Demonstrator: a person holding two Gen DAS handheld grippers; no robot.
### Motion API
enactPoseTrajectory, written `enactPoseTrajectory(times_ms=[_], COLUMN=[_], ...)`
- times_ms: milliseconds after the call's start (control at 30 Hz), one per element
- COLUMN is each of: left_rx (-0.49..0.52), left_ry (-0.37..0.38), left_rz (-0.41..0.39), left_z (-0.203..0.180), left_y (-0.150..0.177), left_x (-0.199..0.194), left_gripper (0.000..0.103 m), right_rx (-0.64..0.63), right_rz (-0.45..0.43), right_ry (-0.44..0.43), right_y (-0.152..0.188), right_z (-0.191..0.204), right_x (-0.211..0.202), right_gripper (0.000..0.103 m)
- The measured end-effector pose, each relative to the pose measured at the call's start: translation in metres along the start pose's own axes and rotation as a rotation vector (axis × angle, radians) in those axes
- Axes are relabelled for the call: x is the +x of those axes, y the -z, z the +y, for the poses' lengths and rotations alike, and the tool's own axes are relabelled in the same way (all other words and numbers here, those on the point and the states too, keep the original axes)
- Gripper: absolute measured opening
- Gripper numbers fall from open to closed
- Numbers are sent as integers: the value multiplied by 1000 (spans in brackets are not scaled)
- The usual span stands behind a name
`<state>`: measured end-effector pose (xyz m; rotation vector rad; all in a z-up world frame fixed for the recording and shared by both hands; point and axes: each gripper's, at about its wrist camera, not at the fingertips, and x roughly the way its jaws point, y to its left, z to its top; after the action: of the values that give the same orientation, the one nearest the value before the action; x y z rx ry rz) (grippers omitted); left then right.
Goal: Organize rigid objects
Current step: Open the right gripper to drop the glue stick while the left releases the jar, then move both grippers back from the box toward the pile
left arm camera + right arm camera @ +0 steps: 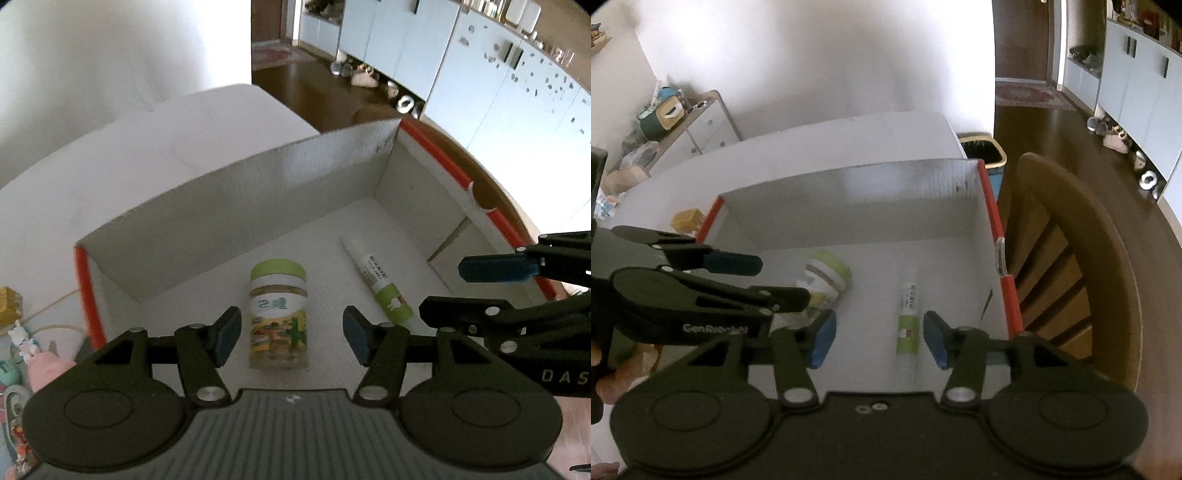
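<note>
Left gripper (290,334) jaws spread, empty, poised above green-lidded jar (277,314); jar lies on side on floor of white box (229,206); right gripper (879,338) jaws also apart, empty, over green-and-white tube (908,325) lying beside jar, apart from it; both items inside box, near front; judgement: items look placed; lift grippers straight up, avoid nudging jar since it may roll; clear red-edged box walls.
</note>
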<state>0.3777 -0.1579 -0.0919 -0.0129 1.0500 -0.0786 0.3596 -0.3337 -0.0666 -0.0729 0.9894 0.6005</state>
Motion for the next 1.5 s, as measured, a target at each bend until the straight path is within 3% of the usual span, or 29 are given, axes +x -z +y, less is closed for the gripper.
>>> enactPoseTrajectory(times_ms=[333,467,767,867,1200,1267,1500], left_rx=[-34,-46,-92,-113,-182,-198,-248], left_ry=[20,24,29,28,13,7,-27], left_rz=[-106,-155,-235,-257,-293,-300,-326], left_z=[7,13,38,51,99,114,168], left_y=[8,16,47,61,105,114,137], left_x=[-47,-66,-110,-125,-152,-158,-175], left_gripper=[60,66,66,74,76,81,82], right_rx=[-8,-3,-18,-27,-60,-64,-63], right_rz=[-78,-110,-167,-180,-219,-229,-226], right_ry=[-16,-20,-40,-54,-80,-78,-93], right_y=[2,4,15,21,38,41,51], right_z=[27,36,71,89,155,170,217], right_x=[-31,-44,-61,-64,-66,-65,-57], right_gripper=[67,75,87,88,101,102,102])
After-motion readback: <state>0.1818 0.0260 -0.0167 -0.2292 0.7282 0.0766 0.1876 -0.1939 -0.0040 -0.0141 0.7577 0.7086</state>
